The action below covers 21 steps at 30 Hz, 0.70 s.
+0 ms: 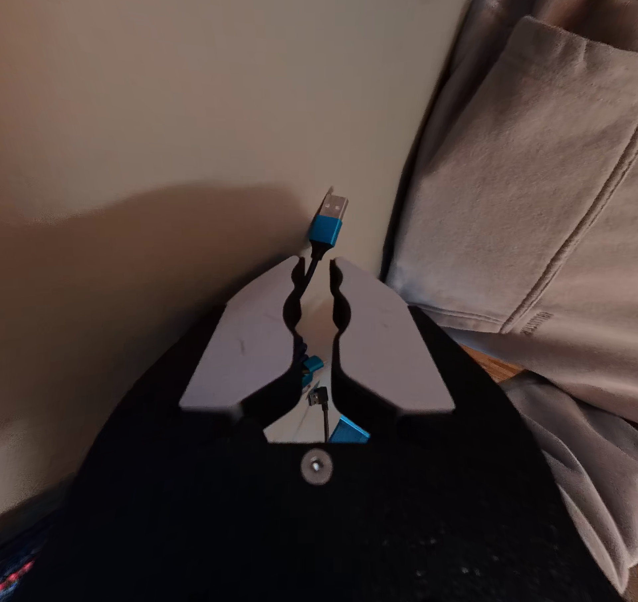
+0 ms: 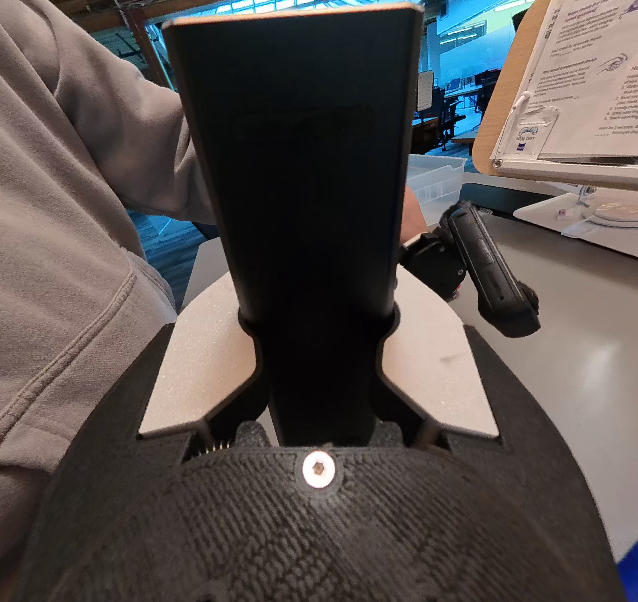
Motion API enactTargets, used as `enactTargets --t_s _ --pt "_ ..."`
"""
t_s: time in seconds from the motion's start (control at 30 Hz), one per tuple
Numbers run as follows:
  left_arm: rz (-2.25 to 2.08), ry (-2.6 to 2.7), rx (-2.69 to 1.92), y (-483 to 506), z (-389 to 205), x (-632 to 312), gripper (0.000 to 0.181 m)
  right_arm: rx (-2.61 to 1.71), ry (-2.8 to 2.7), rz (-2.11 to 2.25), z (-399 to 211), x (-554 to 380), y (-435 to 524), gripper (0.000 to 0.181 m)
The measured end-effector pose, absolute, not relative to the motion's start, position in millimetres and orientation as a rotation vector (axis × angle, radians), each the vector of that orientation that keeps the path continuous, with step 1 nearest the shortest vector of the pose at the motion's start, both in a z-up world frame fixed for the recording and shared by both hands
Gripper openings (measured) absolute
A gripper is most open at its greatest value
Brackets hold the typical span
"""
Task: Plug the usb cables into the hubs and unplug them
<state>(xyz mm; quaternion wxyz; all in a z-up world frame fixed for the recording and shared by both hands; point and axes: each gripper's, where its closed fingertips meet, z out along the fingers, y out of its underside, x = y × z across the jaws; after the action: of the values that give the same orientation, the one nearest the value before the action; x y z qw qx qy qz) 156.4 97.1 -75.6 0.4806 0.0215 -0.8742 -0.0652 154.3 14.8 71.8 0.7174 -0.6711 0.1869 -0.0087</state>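
Mid-plugging: left gripper (image 1: 316, 261) narrowly parted, loosely cradling black cable with blue-collared metal USB plug (image 1: 328, 221); right gripper (image 2: 319, 319) clamped on tall black rectangular hub (image 2: 297, 157) — port alignment judged next.

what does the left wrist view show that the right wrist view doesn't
Only the left wrist view shows the blue usb plug on its black cable, which runs down between the fingers of the left gripper; the jaws stand apart at the tips. Below them lie a blue hub and a black plug.

Only the right wrist view shows the right gripper clamped on a tall black hub, plus a document stand and clear bin.

Both show a grey sweatshirt and pale table.
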Motion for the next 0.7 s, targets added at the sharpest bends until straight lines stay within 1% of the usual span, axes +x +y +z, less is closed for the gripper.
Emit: enactTargets --t_s 0.07,0.13,0.3,0.43,0.5,0.57,0.7 --pt "-0.128 -2.144 0.031 98.8 -77.8 157.5 0.006 -1.491 0.408 -0.014 71.2 153.4 16.2 0.073" --pt "-0.084 -2.153 -0.001 99.5 -76.2 157.5 0.006 -1.488 0.403 -0.01 71.3 152.6 16.1 0.073" --pt "-0.097 -2.217 -0.091 106.9 -73.0 163.3 0.016 -1.487 0.408 -0.005 69.7 153.7 14.9 0.073" --pt "-0.145 -2.216 -0.109 108.0 -77.4 159.3 0.013 -1.484 0.398 -0.003 71.8 154.9 16.6 0.073" --pt "-0.129 -2.203 -0.113 105.3 -79.3 156.4 0.007 -1.488 0.395 -0.003 72.1 154.3 17.3 0.073" --pt "-0.112 -2.18 -0.148 107.0 -78.4 153.3 0.005 -1.492 0.395 -0.001 71.3 153.3 17.3 0.073" --pt "0.024 -2.252 -0.241 103.1 -75.8 156.9 0.003 -1.491 0.413 -0.026 69.1 154.8 13.9 0.073"
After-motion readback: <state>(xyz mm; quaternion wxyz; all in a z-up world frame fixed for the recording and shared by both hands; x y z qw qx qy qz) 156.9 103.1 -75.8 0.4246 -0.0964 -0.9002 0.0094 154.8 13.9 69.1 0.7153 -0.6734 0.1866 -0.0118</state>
